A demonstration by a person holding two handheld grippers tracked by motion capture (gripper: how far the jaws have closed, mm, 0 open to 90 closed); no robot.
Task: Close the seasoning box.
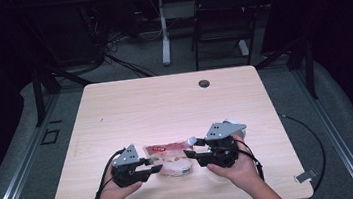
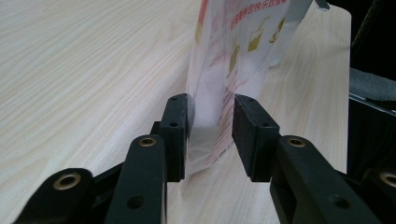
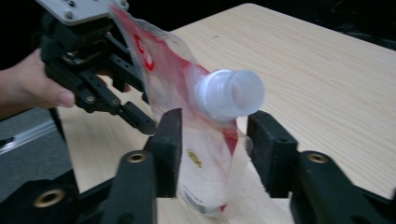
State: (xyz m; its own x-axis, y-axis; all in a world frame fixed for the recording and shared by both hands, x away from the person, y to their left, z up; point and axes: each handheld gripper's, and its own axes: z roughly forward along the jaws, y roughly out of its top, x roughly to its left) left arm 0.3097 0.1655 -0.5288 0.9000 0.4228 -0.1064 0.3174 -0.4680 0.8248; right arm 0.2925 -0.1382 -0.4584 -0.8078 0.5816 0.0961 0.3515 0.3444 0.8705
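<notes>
Glossy red-printed pouch (image 3: 205, 140), round white cap (image 3: 231, 93), woodgrain table (image 1: 164, 101)

A red-and-clear spouted pouch (image 3: 205, 154) stands at centre frame between the right claw (image 3: 215, 149) pads, its white cap (image 3: 231, 95) above them. The left claw (image 3: 135, 116) sits upper left over the wooden counter (image 3: 317, 70).
</notes>
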